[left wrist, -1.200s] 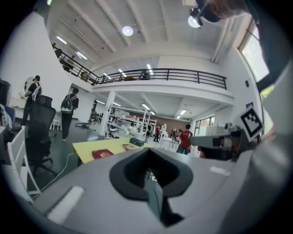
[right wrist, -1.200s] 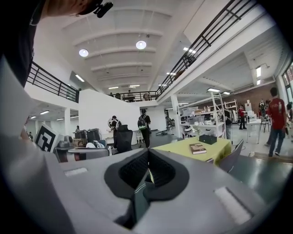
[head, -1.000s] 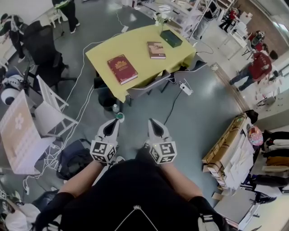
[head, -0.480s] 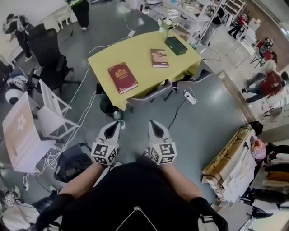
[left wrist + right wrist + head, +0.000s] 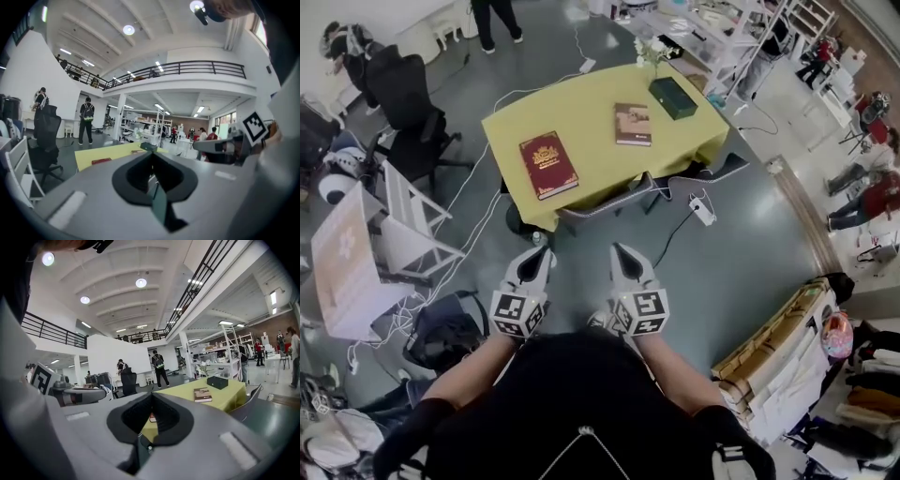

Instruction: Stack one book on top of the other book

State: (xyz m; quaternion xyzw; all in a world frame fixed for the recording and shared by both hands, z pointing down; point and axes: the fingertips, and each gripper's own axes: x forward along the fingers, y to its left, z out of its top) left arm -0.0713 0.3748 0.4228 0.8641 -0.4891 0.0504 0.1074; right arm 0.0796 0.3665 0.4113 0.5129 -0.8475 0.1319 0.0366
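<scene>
Fronting the yellow table, a grey chair separates the closed, empty left gripper and right gripper from the red book and brown book.

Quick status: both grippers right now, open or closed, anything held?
Left gripper: closed, holding nothing.
Right gripper: closed, holding nothing.

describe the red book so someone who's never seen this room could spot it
Find the yellow table on the grey floor. The red book lies alone toward its near left side in the head view. It is deep red with a gold cover design and larger than the brown book and the dark green box farther right.
</scene>
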